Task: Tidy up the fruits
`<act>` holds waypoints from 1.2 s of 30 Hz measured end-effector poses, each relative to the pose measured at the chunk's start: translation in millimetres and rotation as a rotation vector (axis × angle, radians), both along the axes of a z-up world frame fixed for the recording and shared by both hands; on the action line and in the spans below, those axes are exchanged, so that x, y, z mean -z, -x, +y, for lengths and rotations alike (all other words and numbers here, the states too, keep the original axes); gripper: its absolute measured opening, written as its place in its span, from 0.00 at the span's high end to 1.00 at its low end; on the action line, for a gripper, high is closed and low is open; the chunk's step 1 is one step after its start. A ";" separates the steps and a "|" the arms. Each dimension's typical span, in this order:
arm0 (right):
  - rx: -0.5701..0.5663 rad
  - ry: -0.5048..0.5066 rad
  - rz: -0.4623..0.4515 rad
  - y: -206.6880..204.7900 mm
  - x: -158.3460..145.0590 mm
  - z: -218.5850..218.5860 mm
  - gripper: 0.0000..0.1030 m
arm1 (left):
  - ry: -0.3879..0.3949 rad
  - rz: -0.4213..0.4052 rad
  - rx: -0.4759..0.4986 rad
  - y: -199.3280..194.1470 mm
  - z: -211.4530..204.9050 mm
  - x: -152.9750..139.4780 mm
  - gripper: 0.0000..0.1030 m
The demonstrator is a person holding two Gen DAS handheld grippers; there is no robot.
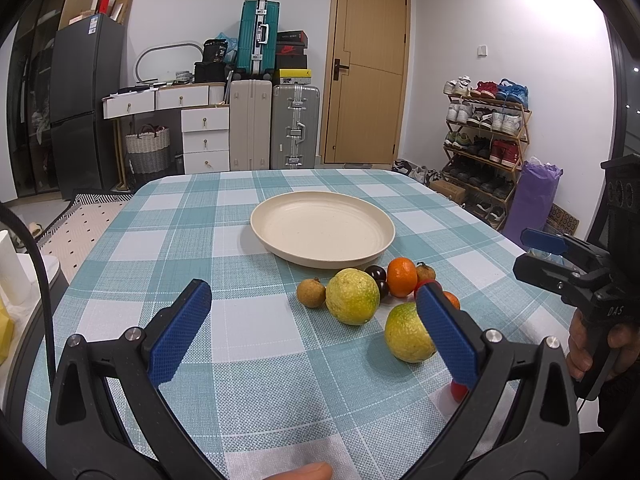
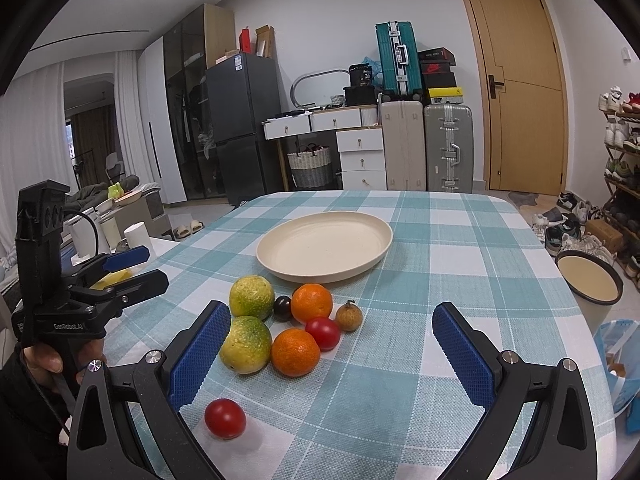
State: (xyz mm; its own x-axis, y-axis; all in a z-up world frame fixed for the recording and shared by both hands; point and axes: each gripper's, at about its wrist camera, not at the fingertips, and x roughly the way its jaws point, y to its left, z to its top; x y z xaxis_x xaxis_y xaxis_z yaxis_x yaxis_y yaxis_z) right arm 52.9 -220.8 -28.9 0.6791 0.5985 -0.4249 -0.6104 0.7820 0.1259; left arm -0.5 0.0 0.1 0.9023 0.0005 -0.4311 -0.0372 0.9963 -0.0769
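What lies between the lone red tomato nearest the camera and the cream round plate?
In the right wrist view, the fruit cluster lies between the lone red tomato and the cream round plate, including an orange.

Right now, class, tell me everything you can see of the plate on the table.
The plate is round, cream and matte, perhaps plastic or ceramic, with a low raised rim and faint rings inside. It holds nothing and sits flat on the checked cloth, beyond the fruit. Neither gripper touches it. In the left wrist view an orange overlaps its near rim; whether they touch is unclear.
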 end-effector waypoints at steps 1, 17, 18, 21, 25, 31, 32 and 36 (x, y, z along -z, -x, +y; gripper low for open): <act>0.002 0.000 0.003 -0.9 0.3 -0.2 0.00 | -0.001 0.000 0.000 -0.1 0.0 0.0 0.01; -0.005 0.122 0.126 -5.8 10.9 17.3 0.00 | -0.027 0.024 -0.005 -1.8 -10.6 -3.8 0.01; -0.010 0.127 0.132 -4.1 11.5 18.2 0.00 | -0.028 0.026 -0.008 -1.0 -10.2 -5.3 0.01; -0.029 0.135 0.145 0.9 14.7 20.7 0.03 | -0.030 0.047 -0.002 0.5 -10.6 -6.9 0.01; -0.079 0.138 0.185 8.4 17.8 24.4 0.05 | -0.043 0.077 0.008 3.8 -12.8 -3.3 0.01; -0.161 0.163 0.243 20.0 27.6 40.8 0.23 | -0.043 0.096 0.044 6.7 -18.3 -1.4 0.01; -0.174 0.171 0.252 21.8 30.0 44.4 0.26 | -0.045 0.101 0.046 6.8 -19.0 -1.6 0.01; -0.217 0.196 0.276 28.3 37.6 55.5 0.32 | -0.053 0.102 0.068 8.6 -21.8 -2.6 0.01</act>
State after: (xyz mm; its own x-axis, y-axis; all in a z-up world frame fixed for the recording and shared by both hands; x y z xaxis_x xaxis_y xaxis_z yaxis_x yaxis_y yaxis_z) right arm 24.7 -165.4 -66.5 0.3905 0.6051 -0.6938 -0.7281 0.6642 0.1694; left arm -9.1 -21.8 2.7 0.8524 -0.0341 -0.5218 0.0255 0.9994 -0.0236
